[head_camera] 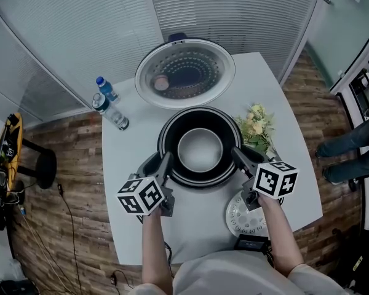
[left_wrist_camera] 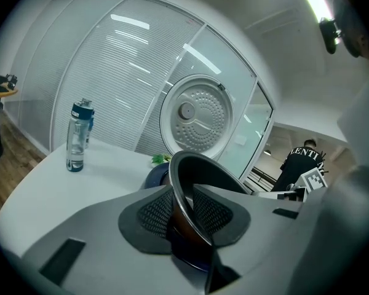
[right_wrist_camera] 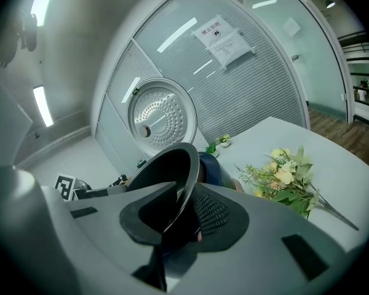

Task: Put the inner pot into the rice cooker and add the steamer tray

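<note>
The inner pot (head_camera: pixel 200 149), black outside and silvery inside, sits down in the open rice cooker (head_camera: pixel 165 133) at the middle of the white table. My left gripper (head_camera: pixel 166 162) is at the pot's near-left rim and my right gripper (head_camera: pixel 237 155) at its near-right rim. In the left gripper view the pot's thin rim (left_wrist_camera: pixel 203 171) runs between the mesh pads (left_wrist_camera: pixel 154 212), jaws slightly parted. The right gripper view shows the same: the rim (right_wrist_camera: pixel 172 171) between the parted pads of the right gripper (right_wrist_camera: pixel 181 211). The white perforated steamer tray (head_camera: pixel 242 217) lies flat beside my right forearm.
The cooker's lid (head_camera: pixel 184 72) stands open behind the pot. Two water bottles (head_camera: pixel 111 106) stand at the table's left. A bunch of flowers (head_camera: pixel 256 128) lies right of the cooker. A person's legs (head_camera: pixel 350 146) are by the right edge of the room.
</note>
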Demonstrator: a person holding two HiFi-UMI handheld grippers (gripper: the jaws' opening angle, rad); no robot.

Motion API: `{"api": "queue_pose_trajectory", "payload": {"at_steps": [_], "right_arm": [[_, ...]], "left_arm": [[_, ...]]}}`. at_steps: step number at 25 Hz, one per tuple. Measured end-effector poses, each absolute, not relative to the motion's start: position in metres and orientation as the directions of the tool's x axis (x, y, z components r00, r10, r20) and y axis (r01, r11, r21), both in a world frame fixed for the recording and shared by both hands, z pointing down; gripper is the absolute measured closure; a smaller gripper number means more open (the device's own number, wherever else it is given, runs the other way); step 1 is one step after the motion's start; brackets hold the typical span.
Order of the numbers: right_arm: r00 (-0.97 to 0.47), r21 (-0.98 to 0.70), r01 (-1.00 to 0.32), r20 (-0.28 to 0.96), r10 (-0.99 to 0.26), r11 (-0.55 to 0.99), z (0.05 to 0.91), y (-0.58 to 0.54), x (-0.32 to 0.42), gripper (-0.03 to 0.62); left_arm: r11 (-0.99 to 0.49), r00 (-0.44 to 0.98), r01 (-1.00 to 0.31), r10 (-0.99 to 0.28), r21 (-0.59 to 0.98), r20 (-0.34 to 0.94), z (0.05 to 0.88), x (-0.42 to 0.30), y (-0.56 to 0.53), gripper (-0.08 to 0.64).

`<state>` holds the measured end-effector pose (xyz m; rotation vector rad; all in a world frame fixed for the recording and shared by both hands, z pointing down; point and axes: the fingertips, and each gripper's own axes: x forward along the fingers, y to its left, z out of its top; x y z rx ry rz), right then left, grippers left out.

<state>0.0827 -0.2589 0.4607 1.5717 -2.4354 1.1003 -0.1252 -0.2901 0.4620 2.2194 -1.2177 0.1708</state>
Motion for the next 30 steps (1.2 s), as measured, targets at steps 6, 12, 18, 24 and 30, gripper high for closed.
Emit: {"api": "queue_pose_trajectory", "payload": {"at_steps": [6, 12, 18, 24, 30], "right_arm": [[-0.485, -0.512, -0.824, 0.416, -0.77, 0.242, 0.464, -0.267, 0.083, 0.497], [-0.489, -0.484, -0.834, 0.422, -0.764, 0.267, 0.464, -0.271, 0.082, 0.486], [-0.483, -0.441, -0.851, 0.44, -0.757, 0.286, 0.465, -0.271, 0.084, 0.479], [-0.453, -0.368, -0.881, 0.481, -0.751, 0.296, 0.466, -0.272, 0.082, 0.472], [-0.385, -0.245, -0.923, 0.526, -0.759, 0.298, 0.47, -0.273, 0.085, 0.462]], "left_arm": [[-0.4, 0.562, -0.815, -0.721, 0.42, 0.404, 0.468, -0.123, -0.299, 0.46], [-0.397, 0.546, -0.831, -0.715, 0.389, 0.437, 0.474, -0.123, -0.301, 0.445], [-0.407, 0.535, -0.842, -0.712, 0.354, 0.454, 0.476, -0.12, -0.3, 0.437], [-0.423, 0.491, -0.87, -0.708, 0.252, 0.508, 0.479, -0.12, -0.3, 0.419], [-0.434, 0.448, -0.886, -0.713, 0.163, 0.539, 0.483, -0.118, -0.3, 0.41]]}}
